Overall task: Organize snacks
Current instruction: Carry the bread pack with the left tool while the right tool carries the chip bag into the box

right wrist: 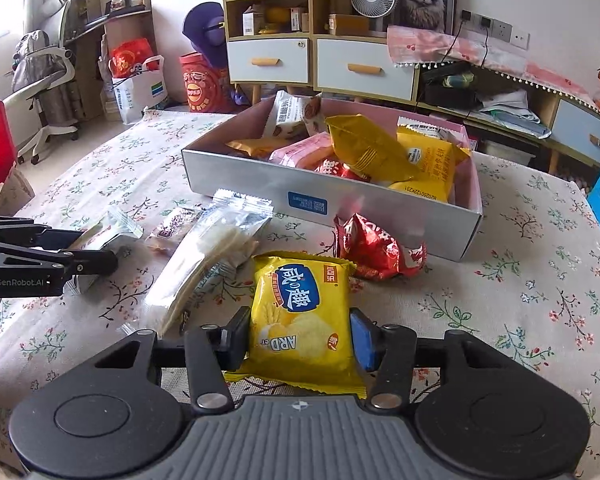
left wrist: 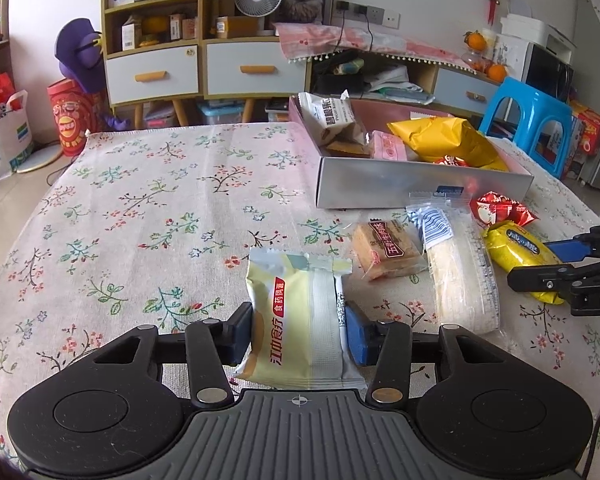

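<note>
A pale yellow and white foil snack packet with red Chinese lettering (left wrist: 300, 320) sits low in the centre of the left wrist view, clamped between the two pads of the left claw (left wrist: 298, 330), which press on its sides. In the right wrist view a bright yellow cracker packet with a blue label (right wrist: 300, 320) lies low in the centre of the frame, and the right claw (right wrist: 300, 338) grips it, one pad on each side.

Both packets are over the floral-patterned cloth tabletop (left wrist: 140, 220). To the right of the pale packet in the left wrist view lie a small clear-wrapped brown biscuit bar (left wrist: 386, 250) and a long clear bag of pale wafers (left wrist: 460, 264). A crumpled red foil packet (right wrist: 376, 248) lies just above the yellow cracker packet in the right wrist view, close beside the wall of a silver-grey open cardboard box with a pink inside (right wrist: 260, 184). The box, in the upper middle of that frame, holds several packets, among them a large golden-yellow crinkled bag (right wrist: 364, 148).
</note>
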Demonstrator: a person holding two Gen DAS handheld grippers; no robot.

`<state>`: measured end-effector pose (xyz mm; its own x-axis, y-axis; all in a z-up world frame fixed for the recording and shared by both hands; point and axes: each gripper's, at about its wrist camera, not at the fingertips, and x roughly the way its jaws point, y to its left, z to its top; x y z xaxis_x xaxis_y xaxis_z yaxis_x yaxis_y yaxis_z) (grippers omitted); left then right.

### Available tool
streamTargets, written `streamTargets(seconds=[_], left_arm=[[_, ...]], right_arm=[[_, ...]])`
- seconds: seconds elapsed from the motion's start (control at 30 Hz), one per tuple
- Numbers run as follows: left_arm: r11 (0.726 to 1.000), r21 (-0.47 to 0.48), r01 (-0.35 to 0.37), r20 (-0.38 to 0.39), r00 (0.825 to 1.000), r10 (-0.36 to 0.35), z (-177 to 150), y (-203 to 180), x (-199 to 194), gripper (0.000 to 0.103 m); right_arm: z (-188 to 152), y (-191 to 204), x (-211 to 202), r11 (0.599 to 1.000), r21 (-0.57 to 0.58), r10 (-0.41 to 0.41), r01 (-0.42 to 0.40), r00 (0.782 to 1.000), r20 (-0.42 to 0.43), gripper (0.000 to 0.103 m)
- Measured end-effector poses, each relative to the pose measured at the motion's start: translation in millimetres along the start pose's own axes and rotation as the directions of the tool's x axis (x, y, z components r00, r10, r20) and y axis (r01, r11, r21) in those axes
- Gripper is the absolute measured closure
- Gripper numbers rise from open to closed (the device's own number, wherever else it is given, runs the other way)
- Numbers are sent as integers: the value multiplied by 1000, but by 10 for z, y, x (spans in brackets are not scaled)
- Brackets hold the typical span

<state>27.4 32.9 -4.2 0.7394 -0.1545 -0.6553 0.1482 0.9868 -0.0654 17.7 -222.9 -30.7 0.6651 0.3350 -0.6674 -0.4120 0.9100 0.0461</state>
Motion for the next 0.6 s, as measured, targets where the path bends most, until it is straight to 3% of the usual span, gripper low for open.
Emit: streamTargets(seconds=[0.6], left_arm=[[1000,8,27,97,995,-28,277,-139,-152,58]], right_arm=[[307,-19,-203,999,49,5,-9,996,94,62]])
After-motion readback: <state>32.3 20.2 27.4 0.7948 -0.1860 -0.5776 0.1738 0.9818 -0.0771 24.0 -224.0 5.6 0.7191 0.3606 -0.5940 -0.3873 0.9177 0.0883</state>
